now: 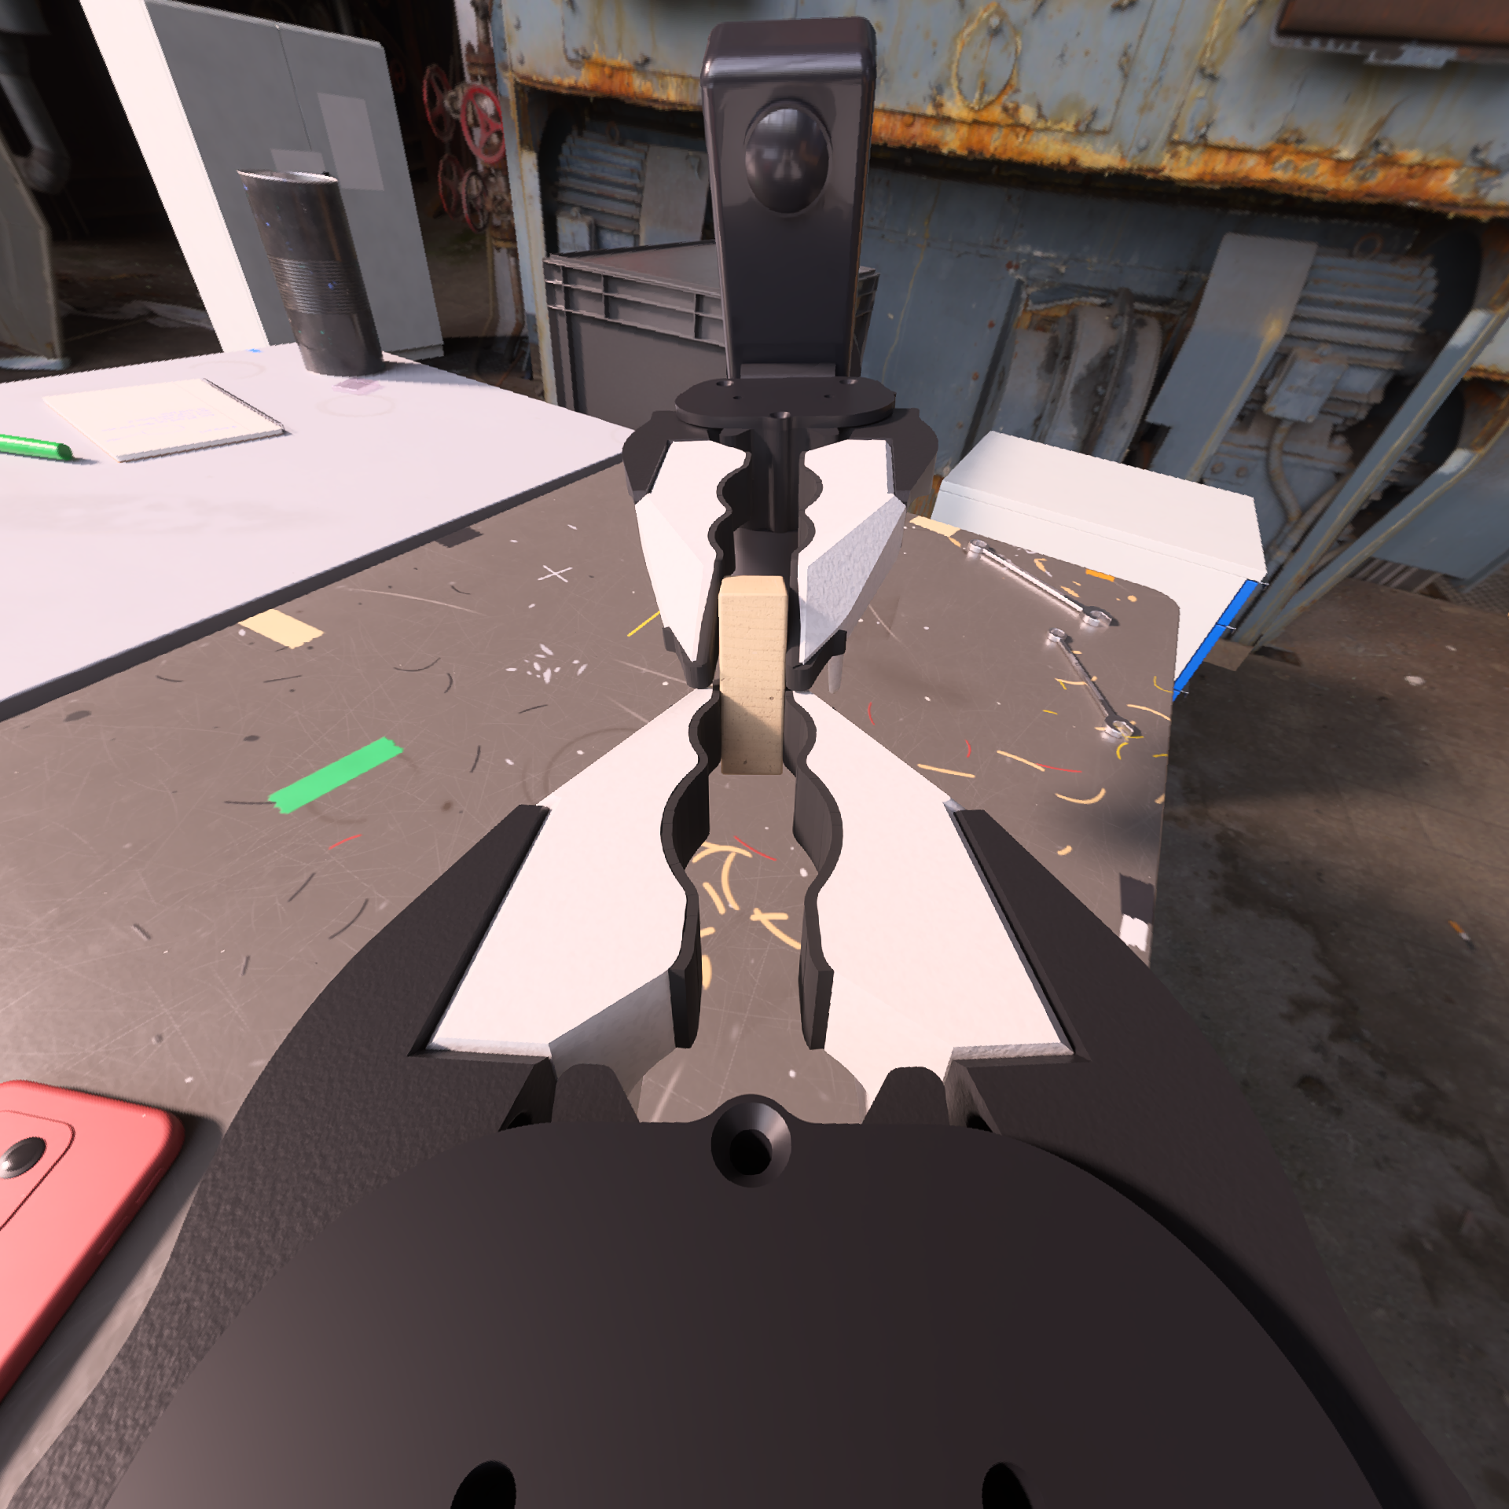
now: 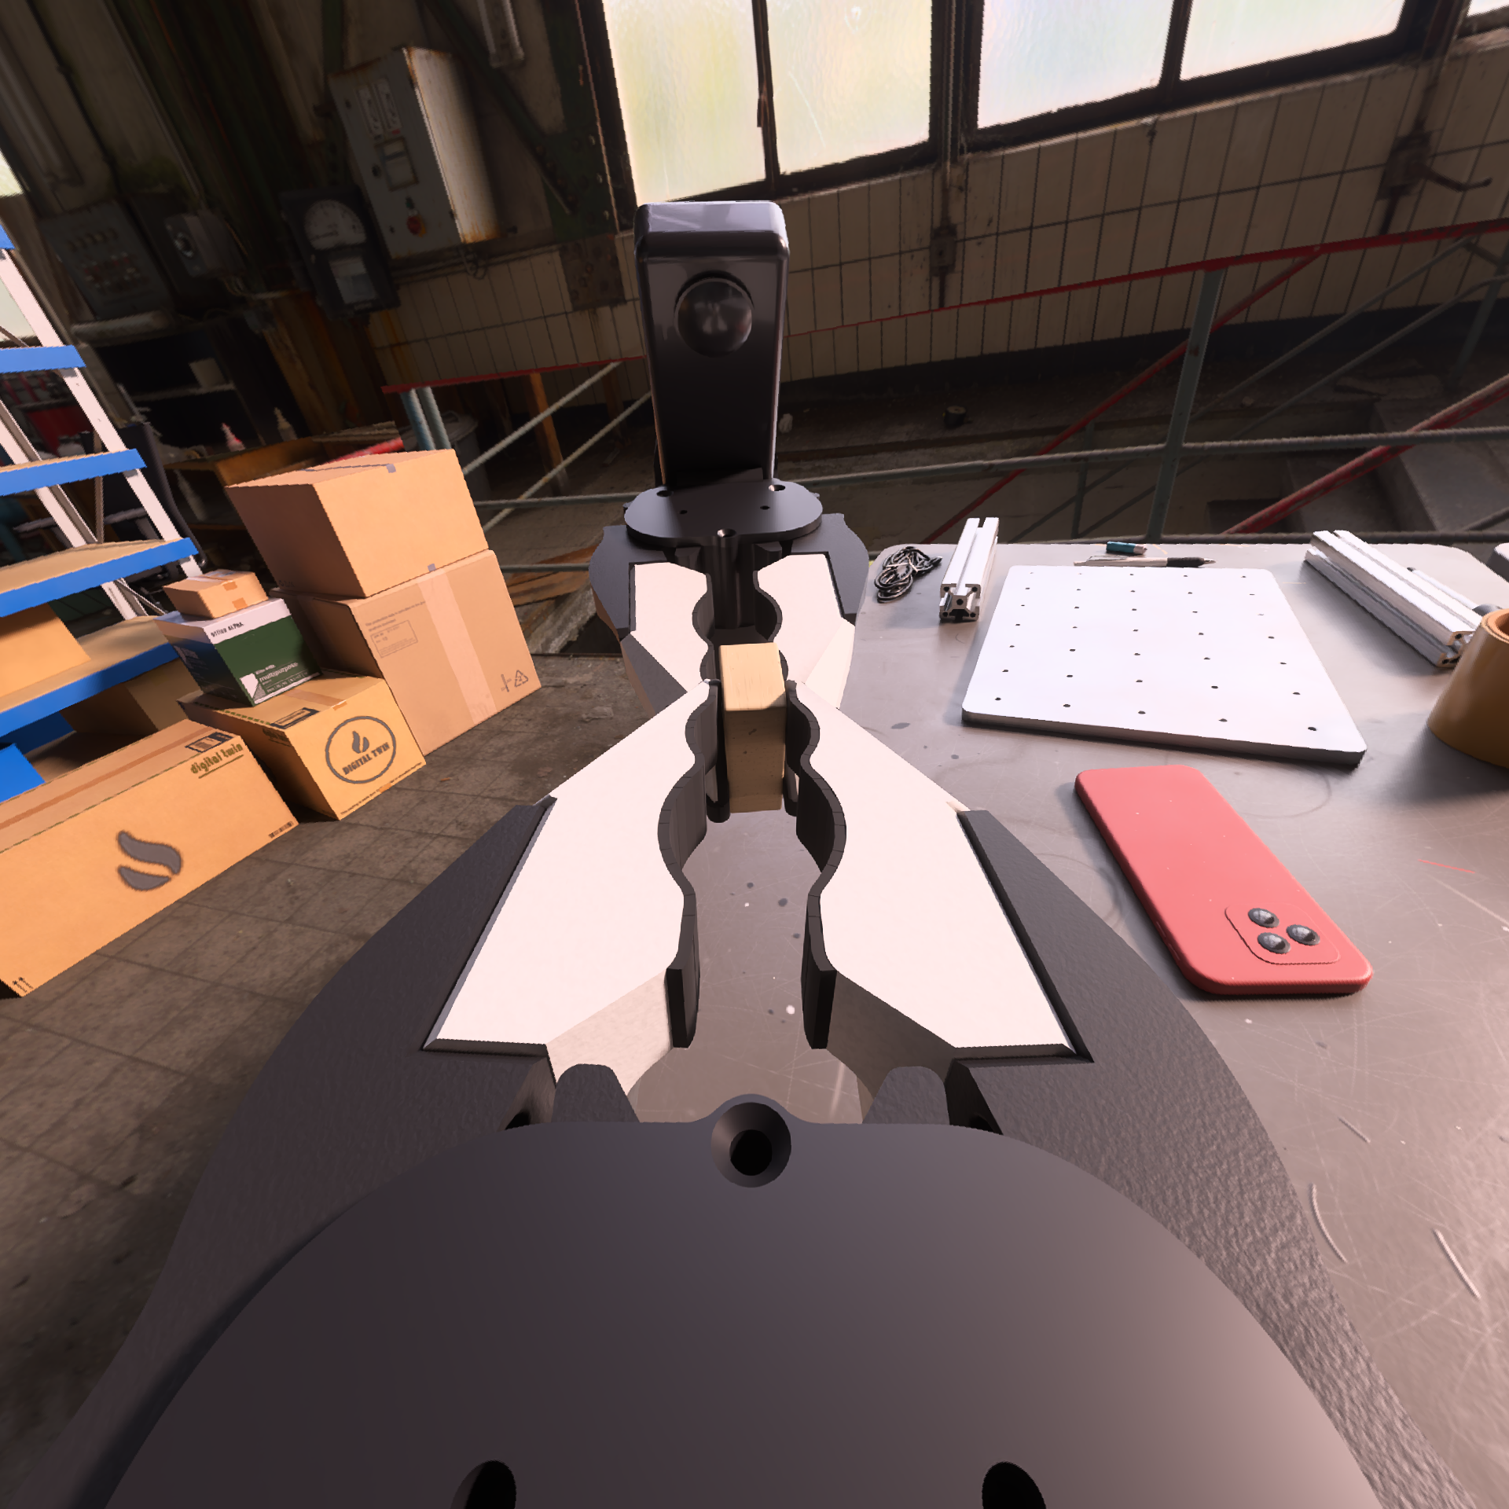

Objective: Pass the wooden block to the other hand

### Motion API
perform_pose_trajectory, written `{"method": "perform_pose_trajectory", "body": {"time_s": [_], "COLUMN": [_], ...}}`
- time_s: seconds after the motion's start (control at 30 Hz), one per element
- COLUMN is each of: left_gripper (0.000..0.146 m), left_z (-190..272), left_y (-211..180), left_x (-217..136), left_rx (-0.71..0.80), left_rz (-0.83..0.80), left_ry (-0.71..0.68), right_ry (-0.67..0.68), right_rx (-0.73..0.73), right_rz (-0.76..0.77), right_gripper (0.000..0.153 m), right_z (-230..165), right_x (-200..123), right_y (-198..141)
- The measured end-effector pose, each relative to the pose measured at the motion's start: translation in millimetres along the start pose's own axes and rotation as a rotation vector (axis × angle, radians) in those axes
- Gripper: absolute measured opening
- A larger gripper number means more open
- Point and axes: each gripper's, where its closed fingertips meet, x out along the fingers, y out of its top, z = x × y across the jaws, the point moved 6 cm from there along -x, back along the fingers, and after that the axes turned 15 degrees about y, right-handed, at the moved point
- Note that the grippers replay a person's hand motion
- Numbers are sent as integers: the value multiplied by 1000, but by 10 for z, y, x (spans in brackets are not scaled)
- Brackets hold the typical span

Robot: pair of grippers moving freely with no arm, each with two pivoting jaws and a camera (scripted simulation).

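The wooden block (image 1: 751,645) is a pale upright piece held in the air above the scratched grey table (image 1: 408,816). My left gripper (image 1: 753,710) is shut on the block's lower part. My right gripper (image 1: 755,661) faces it from the far side, fingers closed against the block's upper part. In the right wrist view the block (image 2: 751,735) sits between my right gripper's (image 2: 751,718) fingertips. The left gripper (image 2: 753,788) comes in from opposite, its dark fingertips around the block's near end. Both grippers grip the block at once.
A red phone (image 2: 1217,882) lies on the table, also in the left wrist view (image 1: 65,1184). Two wrenches (image 1: 1037,584) and a white box (image 1: 1102,506) sit at one end. A white perforated plate (image 2: 1159,653), an aluminium bar (image 2: 968,567) and cardboard boxes (image 2: 359,523) stand beyond.
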Motion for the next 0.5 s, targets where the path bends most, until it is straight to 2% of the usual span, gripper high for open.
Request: {"method": "perform_pose_trajectory", "body": {"time_s": [0.27,0.37,0.5], "left_gripper": [13,40,54], "left_z": [-20,-17,-37], "left_y": [-23,-27,-13], "left_x": [17,26,11], "left_rx": [-15,-23,-28], "left_rz": [-10,-10,-8], "left_ry": [-10,-6,5], "right_ry": [-4,-22,-40], "right_rx": [4,4,17], "right_rz": [3,0,14], "right_gripper": [15,13,13], "right_z": [21,57,80], "right_x": [-4,-23,-87], "right_y": [-28,-36,-17]}}
